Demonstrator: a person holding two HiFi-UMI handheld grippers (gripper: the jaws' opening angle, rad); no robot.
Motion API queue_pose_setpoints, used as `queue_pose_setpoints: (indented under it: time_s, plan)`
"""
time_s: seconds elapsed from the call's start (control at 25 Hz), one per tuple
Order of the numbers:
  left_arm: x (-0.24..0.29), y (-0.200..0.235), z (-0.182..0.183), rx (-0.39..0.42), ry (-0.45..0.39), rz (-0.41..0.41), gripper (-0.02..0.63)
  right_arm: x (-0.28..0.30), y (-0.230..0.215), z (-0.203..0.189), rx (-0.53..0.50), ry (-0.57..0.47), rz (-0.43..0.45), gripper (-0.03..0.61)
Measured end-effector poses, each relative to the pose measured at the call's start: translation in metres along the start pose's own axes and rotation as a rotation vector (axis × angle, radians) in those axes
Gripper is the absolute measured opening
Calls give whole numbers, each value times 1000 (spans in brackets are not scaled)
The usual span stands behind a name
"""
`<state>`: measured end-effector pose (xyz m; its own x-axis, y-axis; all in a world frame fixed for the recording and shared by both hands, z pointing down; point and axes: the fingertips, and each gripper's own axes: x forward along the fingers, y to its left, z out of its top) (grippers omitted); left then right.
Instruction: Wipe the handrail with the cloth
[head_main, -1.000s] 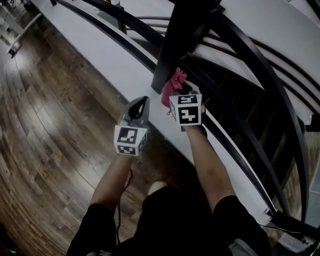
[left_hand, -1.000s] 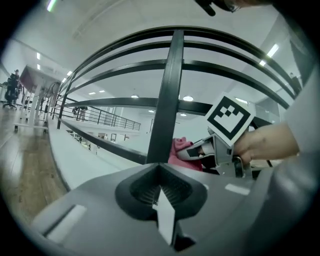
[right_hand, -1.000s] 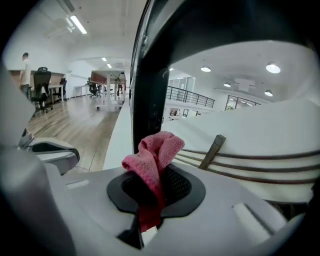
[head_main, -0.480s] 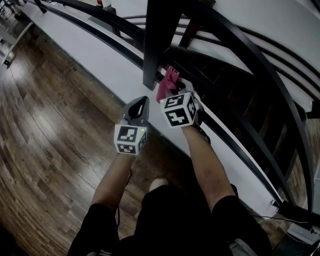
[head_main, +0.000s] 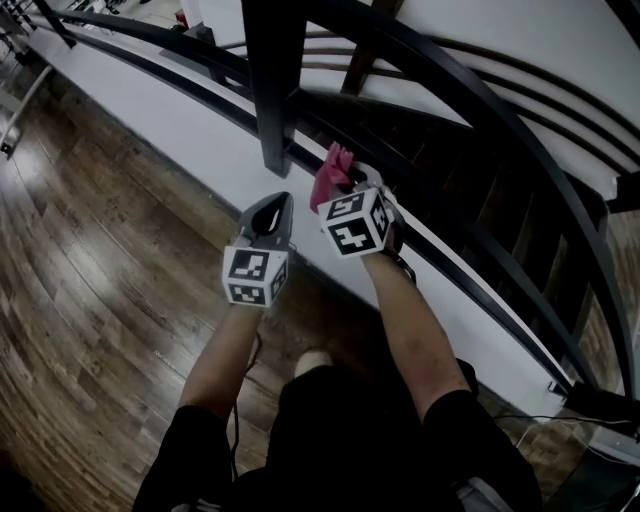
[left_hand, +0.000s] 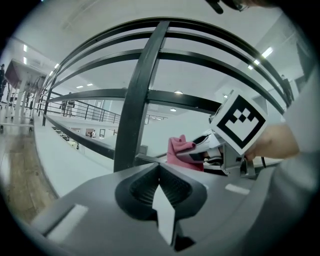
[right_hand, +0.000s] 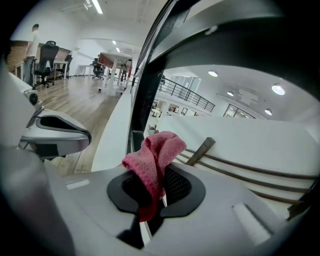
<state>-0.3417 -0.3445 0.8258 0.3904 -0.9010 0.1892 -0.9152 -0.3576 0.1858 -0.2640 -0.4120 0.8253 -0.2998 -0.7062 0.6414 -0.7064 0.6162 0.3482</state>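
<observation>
Black post (head_main: 272, 90) just beside pink cloth (head_main: 330, 176)

The cloth (head_main: 331, 172) sits half hidden behind the right hand-held gripper (head_main: 350, 186); the handrail (head_main: 540, 150) leaves the frame.

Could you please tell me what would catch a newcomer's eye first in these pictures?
The pink cloth stands out most, pinched in the right claw and held up close to the dark railing post. Just to its left, the left claw is shut with nothing in it.
</observation>
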Motion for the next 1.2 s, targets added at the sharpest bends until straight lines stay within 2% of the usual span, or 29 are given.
queue_pose_setpoints:
  time_s: [0.52, 1.04, 1.2]
  plan:
    - [17, -58, 1, 32, 24, -109, -2, -40, -29, -59, -16, 64, -64, 48]
    - [21, -81, 2, 61, 36, -123, -2, -57, -48, -82, -6, 97, -83, 46]
    - [22, -87, 8, 78, 11, -113, -2, -63, -53, -90, 14, 98, -89, 46]
